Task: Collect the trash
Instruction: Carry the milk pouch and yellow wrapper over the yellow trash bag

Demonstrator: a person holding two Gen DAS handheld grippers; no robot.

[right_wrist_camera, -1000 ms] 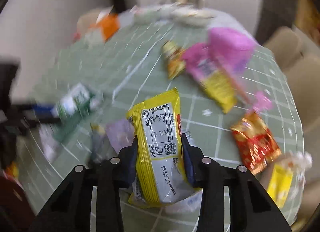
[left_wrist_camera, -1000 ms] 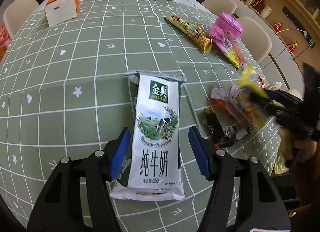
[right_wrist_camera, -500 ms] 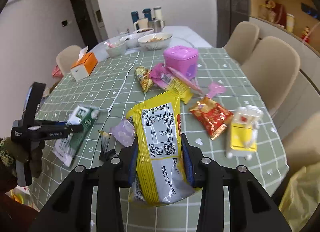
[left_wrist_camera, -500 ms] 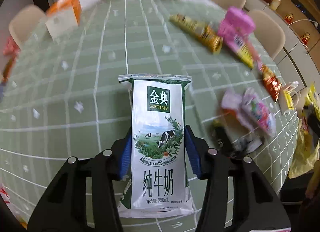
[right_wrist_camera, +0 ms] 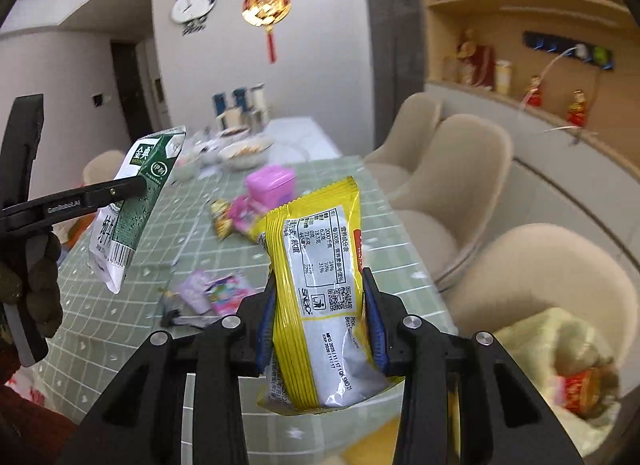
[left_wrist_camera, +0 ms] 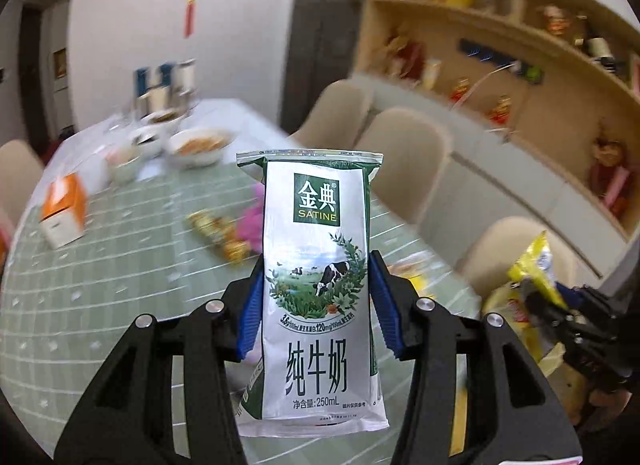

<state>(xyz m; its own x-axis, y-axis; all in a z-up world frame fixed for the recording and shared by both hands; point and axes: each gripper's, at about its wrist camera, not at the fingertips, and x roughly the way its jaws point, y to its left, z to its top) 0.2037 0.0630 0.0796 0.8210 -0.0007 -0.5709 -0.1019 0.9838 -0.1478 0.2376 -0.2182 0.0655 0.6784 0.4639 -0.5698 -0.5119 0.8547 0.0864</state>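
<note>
My left gripper (left_wrist_camera: 316,305) is shut on a white and green milk pouch (left_wrist_camera: 318,277) and holds it upright in the air above the green checked table (left_wrist_camera: 120,265). The pouch also shows in the right wrist view (right_wrist_camera: 132,201). My right gripper (right_wrist_camera: 320,325) is shut on a yellow snack wrapper (right_wrist_camera: 320,305), lifted above the table's near right corner. That wrapper also shows at the right edge of the left wrist view (left_wrist_camera: 536,269). A yellowish trash bag (right_wrist_camera: 560,353) with wrappers inside sits low at the right.
Loose wrappers (right_wrist_camera: 216,289), a pink box (right_wrist_camera: 270,185) and a gold packet (left_wrist_camera: 220,235) lie on the table. Bowls (left_wrist_camera: 198,145) and an orange tissue box (left_wrist_camera: 64,209) stand farther back. Beige chairs (right_wrist_camera: 452,193) line the right side.
My left gripper shut on the milk pouch and lifted it off the table, tilting up. My right gripper carried the yellow wrapper right, toward the trash bag.
</note>
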